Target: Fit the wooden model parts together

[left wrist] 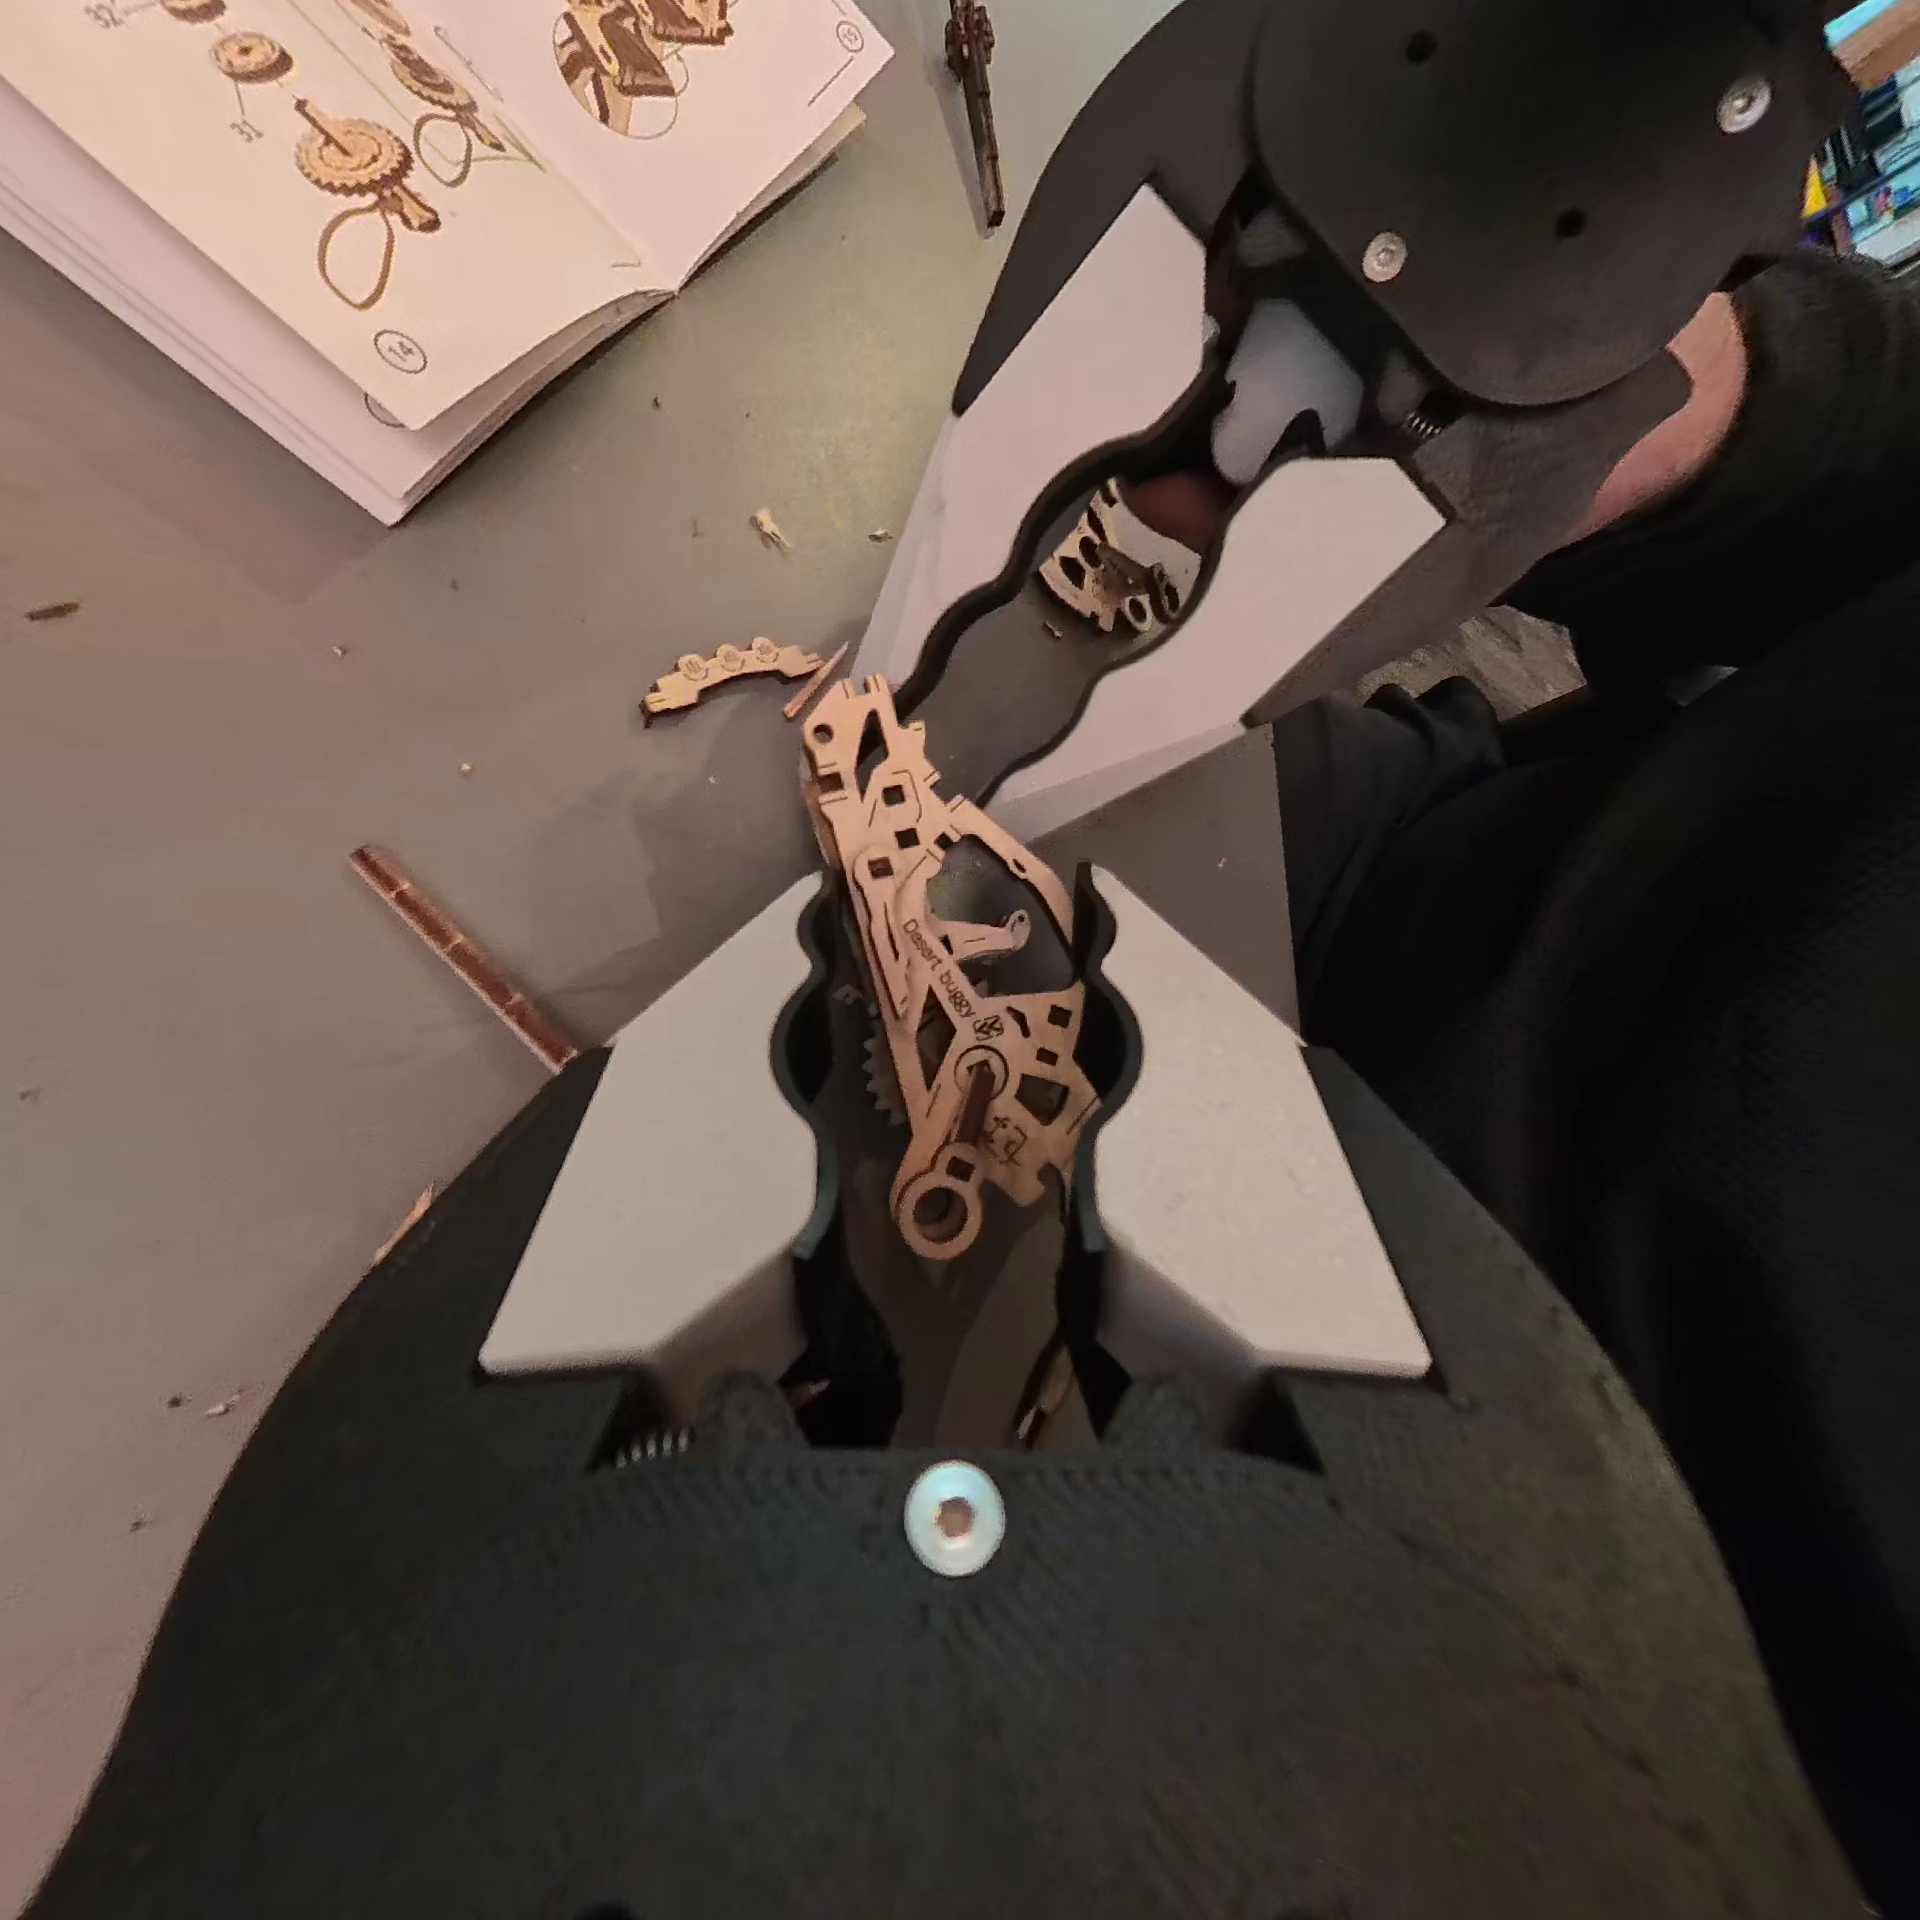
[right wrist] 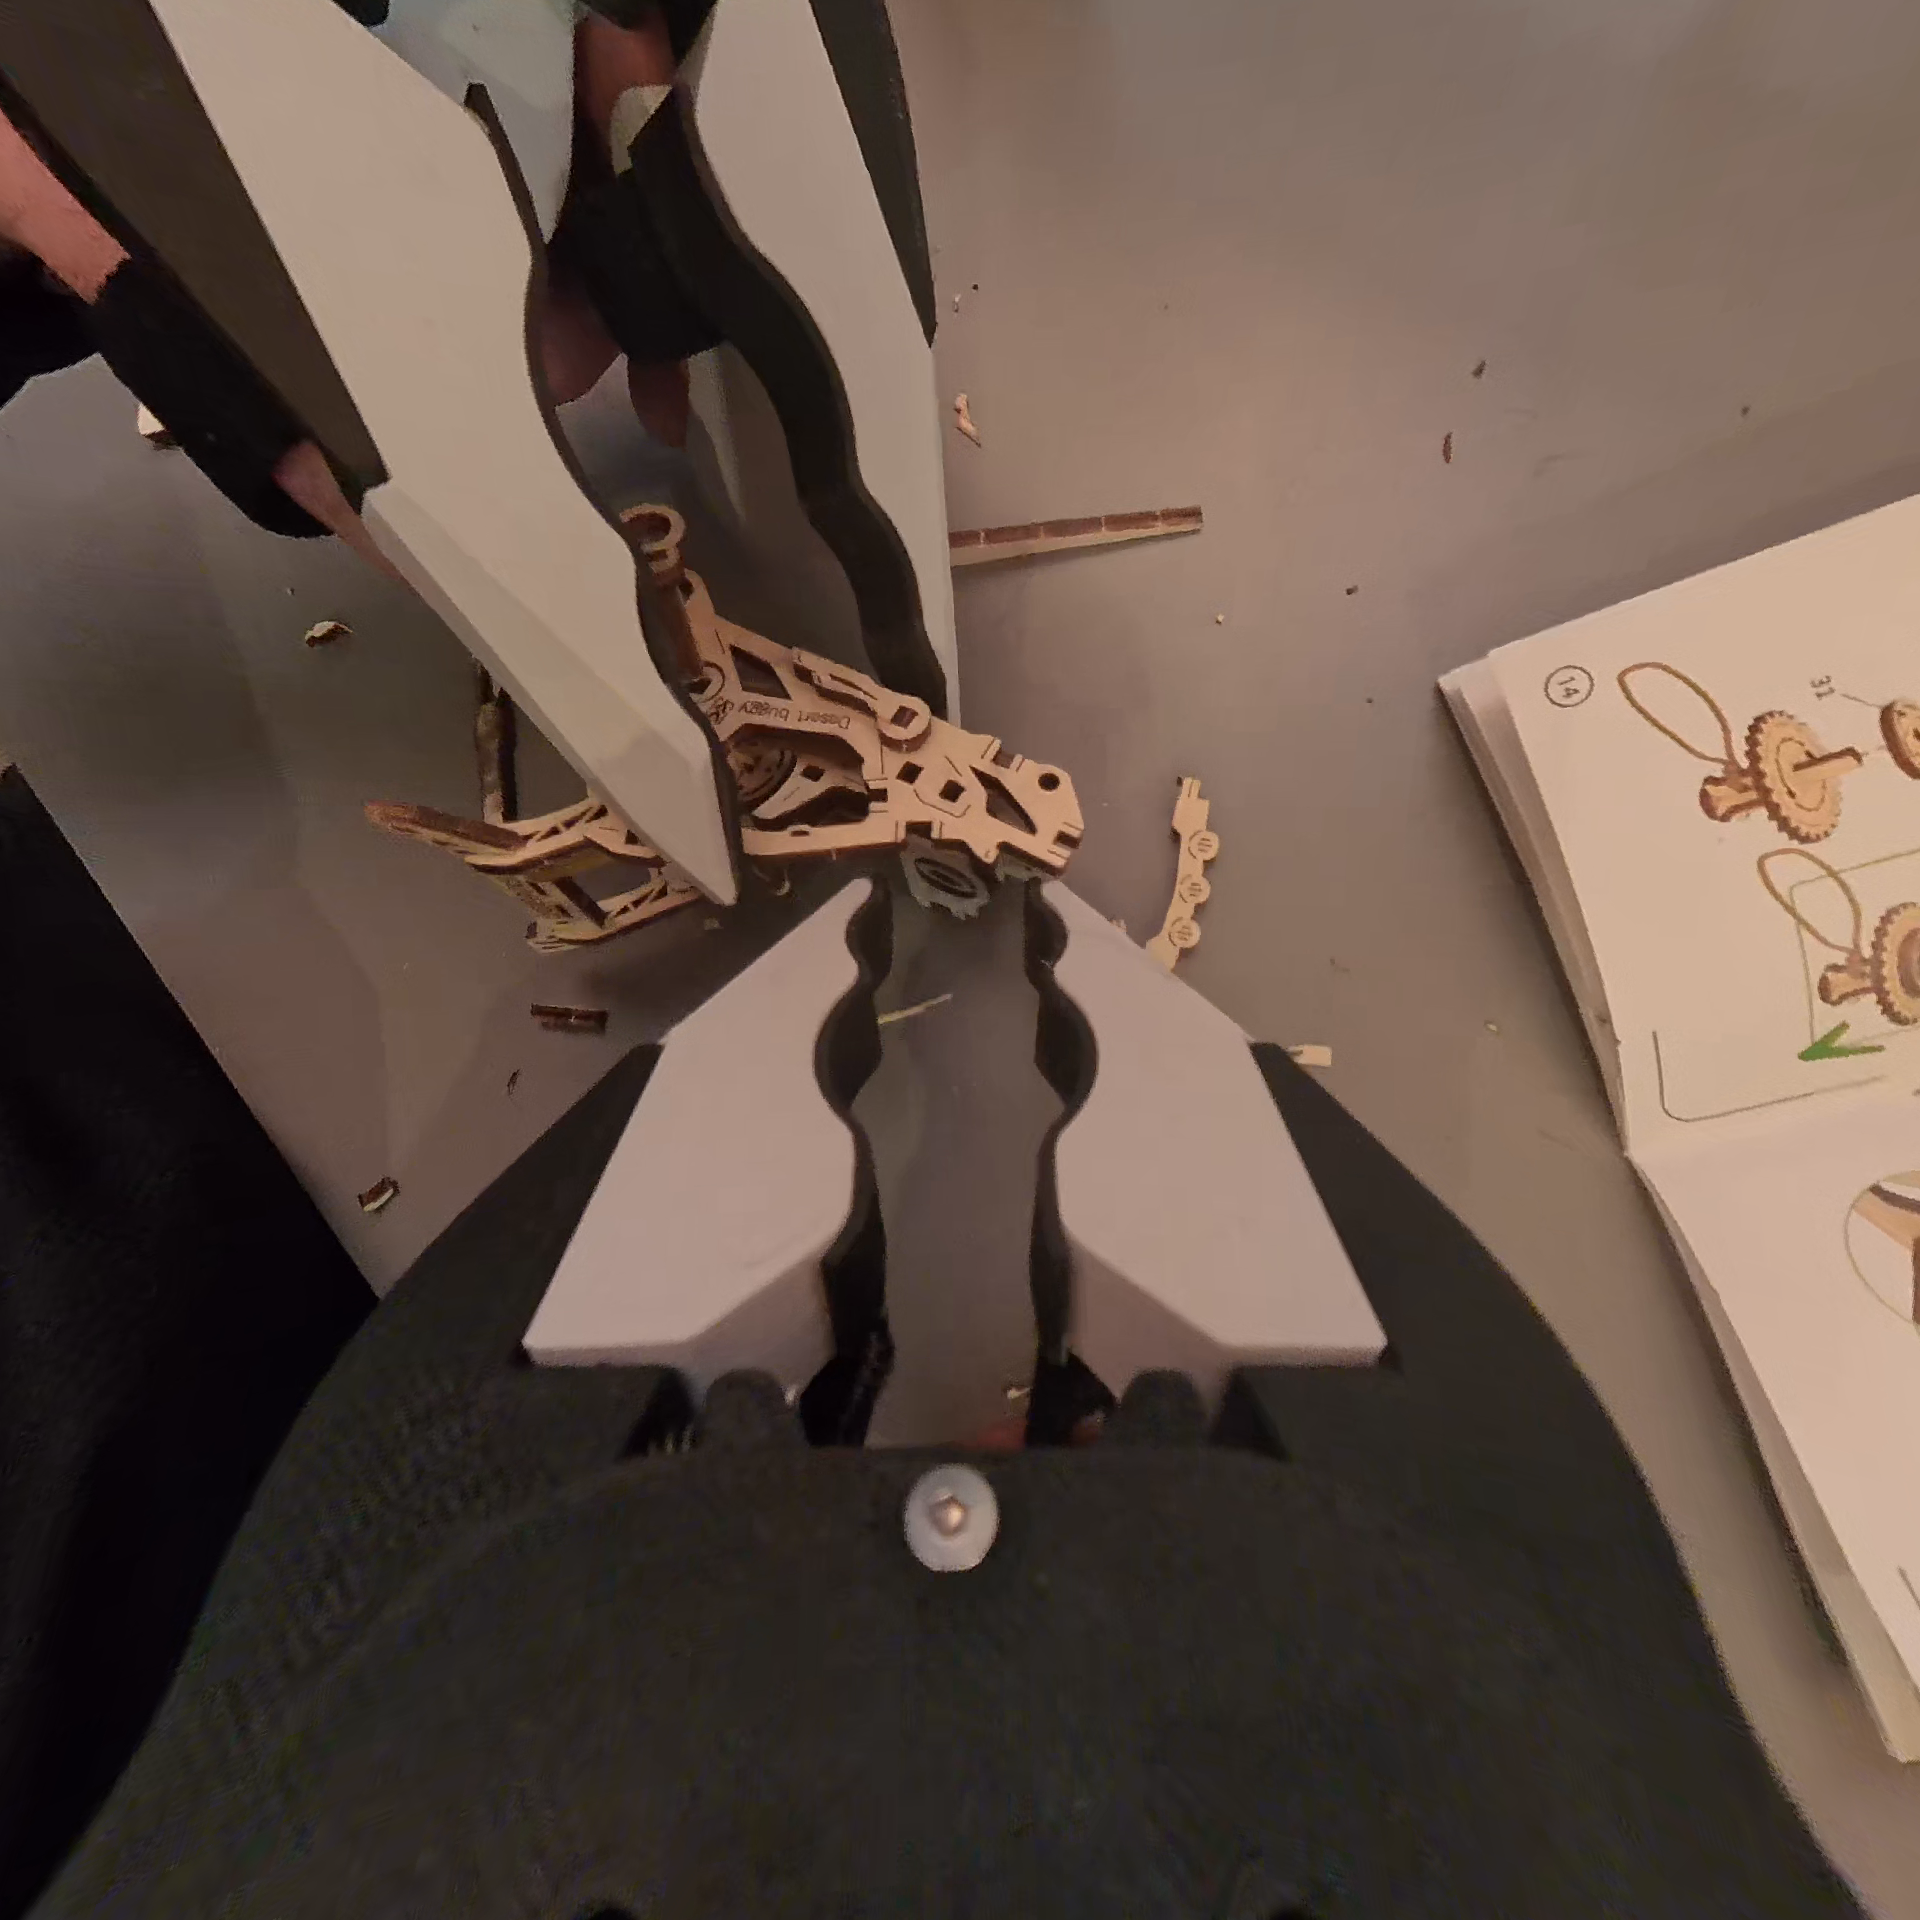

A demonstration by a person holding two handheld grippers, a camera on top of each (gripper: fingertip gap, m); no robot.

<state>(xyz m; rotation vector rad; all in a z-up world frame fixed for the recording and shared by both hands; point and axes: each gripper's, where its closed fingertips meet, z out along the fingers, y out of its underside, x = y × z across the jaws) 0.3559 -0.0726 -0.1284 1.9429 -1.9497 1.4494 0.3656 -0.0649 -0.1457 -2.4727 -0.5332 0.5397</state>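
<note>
Gripping the pale laser-cut wooden model frame (left wrist: 961,997) between its two grey fingers, the left tool (left wrist: 956,1039) was clamped on that assembly and held it clear of the grey counter (left wrist: 260,935). In the right wrist view the frame (right wrist: 894,790) hung just beyond the right tool (right wrist: 951,914), whose jaws stood apart with nothing between them, the tips just under a small toothed wooden gear (right wrist: 940,883) at the frame's lower edge. The step in hand looked like seating or adjusting that gear, and the next move would probably call for a light pinch square on the gear while the left tool kept the frame steady; the thin ply could crack under a skewed squeeze. Farther off lay a curved wooden strip with round marks (right wrist: 1190,883), a loose latticed wooden sub-frame (right wrist: 540,862) partly behind the left tool's finger, a dark-edged straight wooden offcut (right wrist: 1075,532) and scattered wood chips. The open white instruction booklet (right wrist: 1714,987) sat at the counter's far side, well apart. The left tool's near finger crowded the approach.
</note>
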